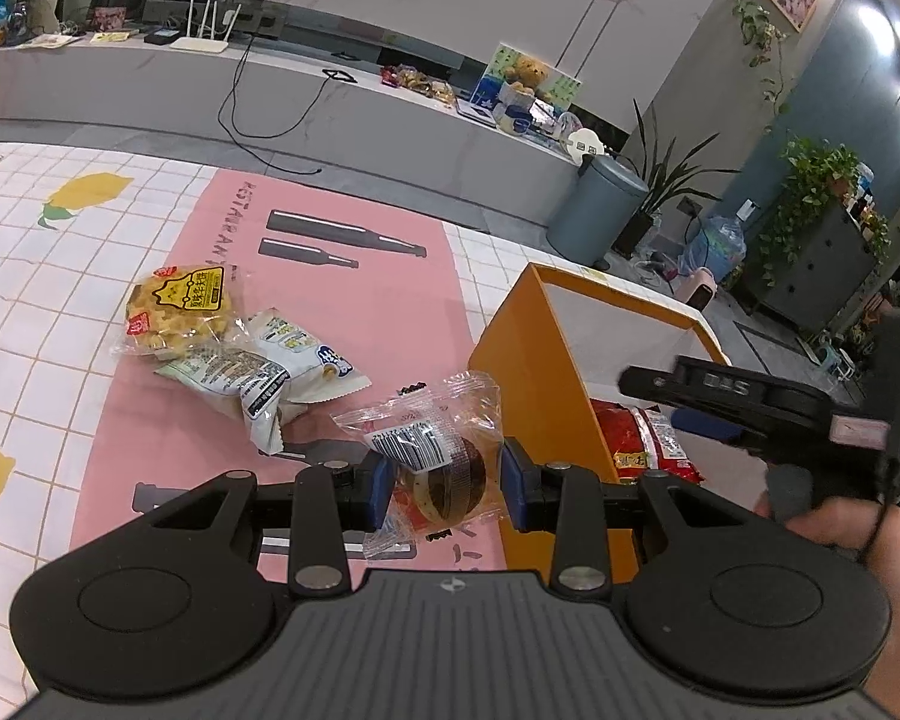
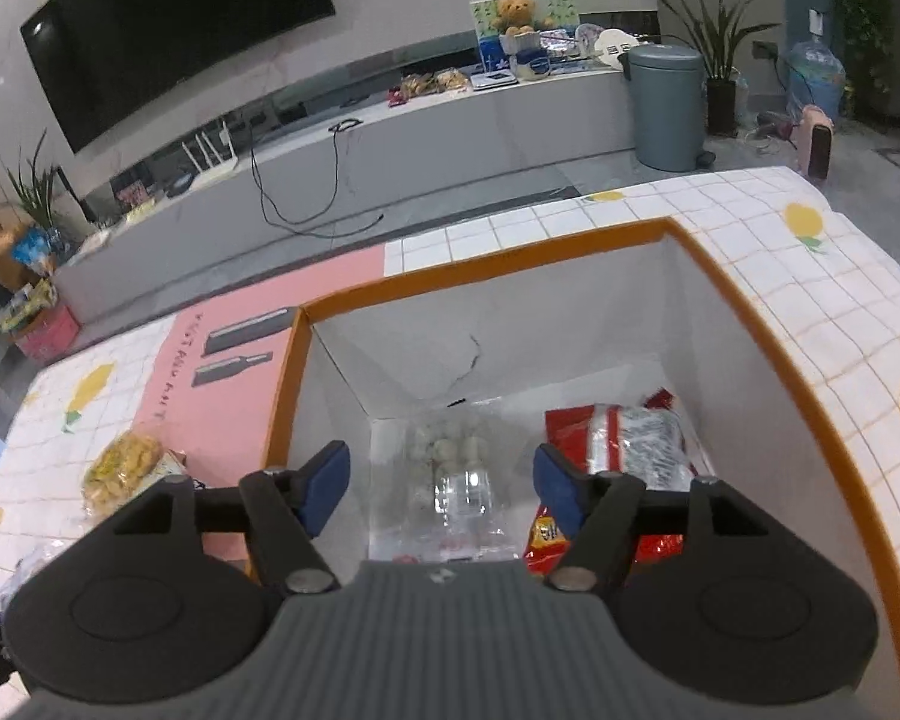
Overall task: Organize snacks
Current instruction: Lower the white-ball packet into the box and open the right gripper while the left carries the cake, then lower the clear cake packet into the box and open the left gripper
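My left gripper [image 1: 447,483] is shut on a clear-wrapped round pastry [image 1: 444,468], held above the pink mat beside the orange box [image 1: 531,372]. A yellow snack pack [image 1: 177,312] and a white-green snack pack [image 1: 270,369] lie on the mat to the left. My right gripper [image 2: 441,480] is open and empty over the orange box [image 2: 768,360]. Inside the box lie a clear bag of pale round snacks [image 2: 450,462] and a red snack bag [image 2: 624,438]. The right gripper also shows in the left wrist view [image 1: 690,402], above the red bag [image 1: 648,438].
A pink mat [image 1: 342,300] covers the lemon-print checked tablecloth [image 1: 42,276]. Beyond the table edge stand a low grey TV bench [image 1: 330,102], a grey bin [image 1: 600,210] and potted plants. The yellow snack pack also shows in the right wrist view [image 2: 120,468].
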Action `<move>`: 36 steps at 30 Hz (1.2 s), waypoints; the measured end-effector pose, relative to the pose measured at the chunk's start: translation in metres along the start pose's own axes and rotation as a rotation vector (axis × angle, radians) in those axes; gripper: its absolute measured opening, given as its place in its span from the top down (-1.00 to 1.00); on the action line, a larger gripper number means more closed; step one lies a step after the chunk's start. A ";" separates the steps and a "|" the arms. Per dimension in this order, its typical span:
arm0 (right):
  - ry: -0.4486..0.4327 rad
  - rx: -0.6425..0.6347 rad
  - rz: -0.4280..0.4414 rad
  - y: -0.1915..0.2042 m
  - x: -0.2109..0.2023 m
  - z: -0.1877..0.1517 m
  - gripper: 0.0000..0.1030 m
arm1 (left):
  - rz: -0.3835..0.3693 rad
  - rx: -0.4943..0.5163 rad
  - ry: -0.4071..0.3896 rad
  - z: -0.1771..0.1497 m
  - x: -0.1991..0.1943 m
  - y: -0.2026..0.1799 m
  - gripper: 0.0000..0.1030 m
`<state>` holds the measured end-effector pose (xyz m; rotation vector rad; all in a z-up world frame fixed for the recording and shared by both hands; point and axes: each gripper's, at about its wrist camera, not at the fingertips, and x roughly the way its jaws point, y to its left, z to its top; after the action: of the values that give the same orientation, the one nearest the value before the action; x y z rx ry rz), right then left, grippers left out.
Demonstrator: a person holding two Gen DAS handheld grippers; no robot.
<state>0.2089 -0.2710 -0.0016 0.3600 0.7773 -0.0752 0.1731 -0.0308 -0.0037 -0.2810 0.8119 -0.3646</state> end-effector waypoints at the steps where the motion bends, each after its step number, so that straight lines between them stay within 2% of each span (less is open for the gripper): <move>1: -0.006 0.017 0.009 -0.003 -0.006 -0.002 -0.30 | -0.002 0.001 -0.003 0.000 -0.002 -0.001 0.21; 9: -0.119 0.033 0.035 -0.020 -0.070 -0.019 -0.31 | -0.058 0.014 -0.039 0.000 -0.025 -0.017 0.21; 13: -0.159 0.099 0.062 -0.041 -0.094 -0.031 -0.31 | -0.072 0.041 -0.062 0.000 -0.037 -0.037 0.21; 18: -0.181 0.103 0.025 -0.052 -0.105 -0.036 -0.31 | -0.102 0.047 -0.058 0.002 -0.036 -0.064 0.21; 28: -0.228 0.202 0.088 -0.079 -0.122 -0.032 -0.31 | -0.087 0.165 0.008 0.009 0.018 -0.130 0.21; 36: -0.225 0.253 0.092 -0.092 -0.120 -0.030 -0.31 | -0.004 0.201 0.069 0.015 0.089 -0.155 0.21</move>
<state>0.0854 -0.3543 0.0359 0.6161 0.5280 -0.1255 0.2079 -0.2065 0.0074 -0.0828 0.8354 -0.4582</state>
